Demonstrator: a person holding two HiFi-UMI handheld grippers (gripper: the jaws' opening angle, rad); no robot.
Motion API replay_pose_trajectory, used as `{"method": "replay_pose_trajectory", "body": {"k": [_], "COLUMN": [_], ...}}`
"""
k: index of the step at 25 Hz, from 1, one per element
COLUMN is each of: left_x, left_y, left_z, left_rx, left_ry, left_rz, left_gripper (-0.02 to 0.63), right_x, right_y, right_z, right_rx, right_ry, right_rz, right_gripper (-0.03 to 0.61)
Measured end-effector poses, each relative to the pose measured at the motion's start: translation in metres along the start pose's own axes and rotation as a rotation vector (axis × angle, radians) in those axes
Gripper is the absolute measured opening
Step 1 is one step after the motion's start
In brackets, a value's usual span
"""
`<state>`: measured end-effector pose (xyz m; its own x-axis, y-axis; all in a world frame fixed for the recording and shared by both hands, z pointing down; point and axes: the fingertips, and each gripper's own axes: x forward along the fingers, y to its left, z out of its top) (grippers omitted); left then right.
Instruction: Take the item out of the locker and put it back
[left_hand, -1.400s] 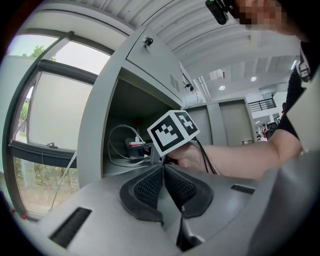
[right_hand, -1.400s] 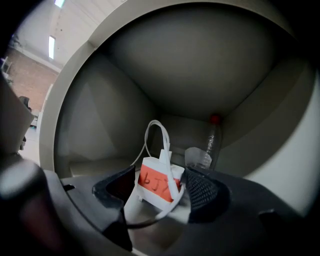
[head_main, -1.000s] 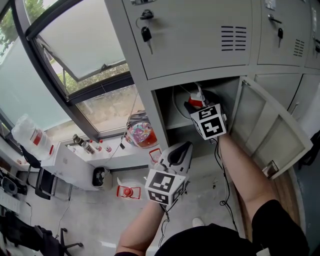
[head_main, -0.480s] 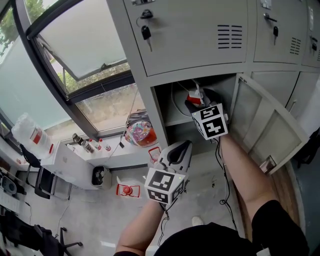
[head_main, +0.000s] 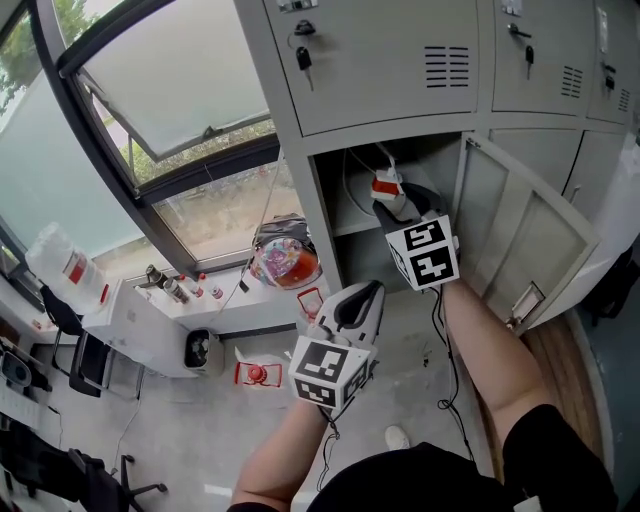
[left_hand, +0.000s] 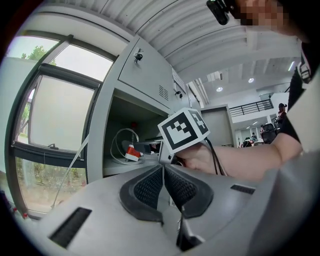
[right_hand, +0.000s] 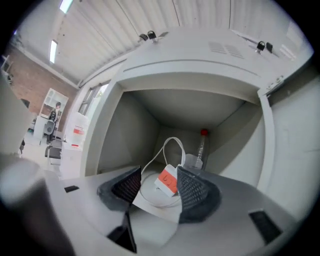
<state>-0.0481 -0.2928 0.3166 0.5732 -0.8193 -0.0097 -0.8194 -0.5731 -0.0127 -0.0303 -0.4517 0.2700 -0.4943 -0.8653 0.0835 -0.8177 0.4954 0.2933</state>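
Pale grey metal locker (head_main: 400, 90); white corded plastic charger (right_hand: 168, 181) bearing an orange-red label; clear plastic bottle (right_hand: 201, 147), red-capped; marker cube (head_main: 424, 253) in black-and-white squares; black mesh-textured pads (right_hand: 192, 187).

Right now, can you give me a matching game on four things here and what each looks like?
Things:
A charger
B bottle
C left tool
D key

States:
1 hangs from a closed door
2 shut, empty
3 red label, white cable
4 red cap, at the back of the locker

Pairs: A-3, B-4, C-2, D-1.
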Motion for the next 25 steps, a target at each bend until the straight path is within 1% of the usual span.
{"method": "replay_pose_trajectory", "body": {"k": [2, 3, 4, 5, 12, 17, 22, 25], "left_x": [-0.012, -0.018, -0.025, -0.032, -0.087, -0.131, -0.169, -0.185], "left_y": [-0.005, -0.008, -0.011, -0.014, -0.037, -0.055, -0.074, -0.086], "left_z": [-0.001, -0.001, -0.002, -0.002, -0.010, -0.024, -0.042, -0.051], "left_rx": [0.004, 0.004, 0.003, 0.002, -0.006, -0.030, -0.020, -0.028], "left_ry": [0.003, 0.005, 0.006, 0.007, 0.022, 0.037, 0.067, 0.076], "left_rz": [-0.006, -0.008, -0.010, -0.011, -0.029, -0.033, -0.026, -0.025], "left_gripper": [0.023, 0.023, 0.025, 0.023, 0.023, 0.023, 0.023, 0.023], "right_x": [-0.015, -0.024, -0.032, -0.041, -0.100, -0.149, -0.198, -0.226], "right_y": [0.007, 0.010, 0.014, 0.020, 0.081, 0.121, 0.155, 0.169], "right_z": [0.003, 0.004, 0.005, 0.006, -0.003, -0.012, -0.033, -0.047], "right_rx": [0.015, 0.023, 0.028, 0.032, 0.041, 0.075, 0.110, 0.134], "right_ry": [-0.013, -0.020, -0.028, -0.034, -0.013, -0.006, 0.025, 0.044], "right_rz": [-0.016, -0.027, -0.036, -0.039, 0.025, 0.050, 0.075, 0.084], "right_gripper": [0.219, 0.154, 0.065, 0.054, 0.052, 0.052, 0.052, 0.052]}}
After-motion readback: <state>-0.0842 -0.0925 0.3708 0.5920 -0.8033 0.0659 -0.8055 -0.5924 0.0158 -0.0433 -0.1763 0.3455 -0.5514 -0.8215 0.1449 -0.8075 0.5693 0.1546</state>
